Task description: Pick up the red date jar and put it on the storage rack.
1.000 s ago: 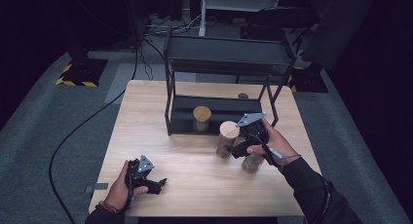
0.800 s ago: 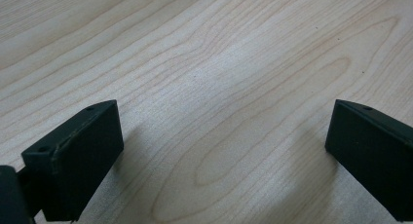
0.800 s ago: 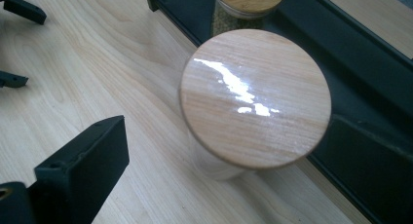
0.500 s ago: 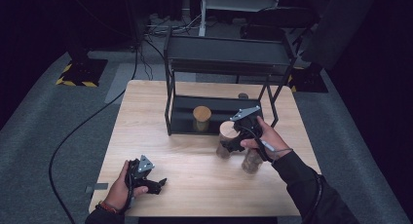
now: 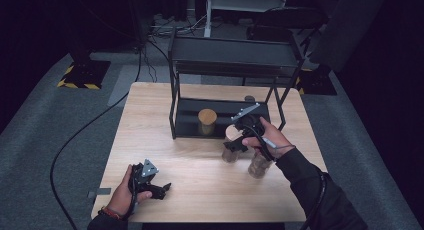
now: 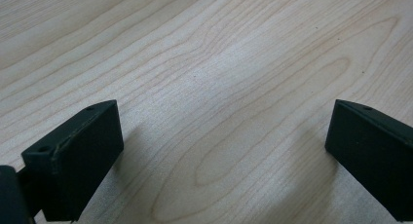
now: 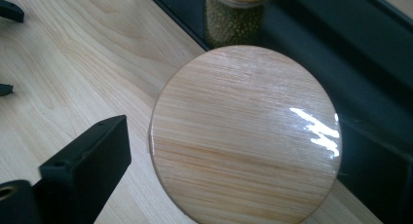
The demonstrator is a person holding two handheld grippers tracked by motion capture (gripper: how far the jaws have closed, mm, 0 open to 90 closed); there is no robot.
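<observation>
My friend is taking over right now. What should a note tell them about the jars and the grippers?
Left hand-held gripper: open, holding nothing, low over the table near its front left.
Right hand-held gripper: jaws have just been closing, open around the wooden-lidded jar in front of the rack; no grip visible yet.
Second jar: on the table under the right hand.
Green-filled jar: already on the rack's bottom shelf.
Done: one jar shelved.
Left, probably: grip the front jar, shelve it, then the other.
</observation>
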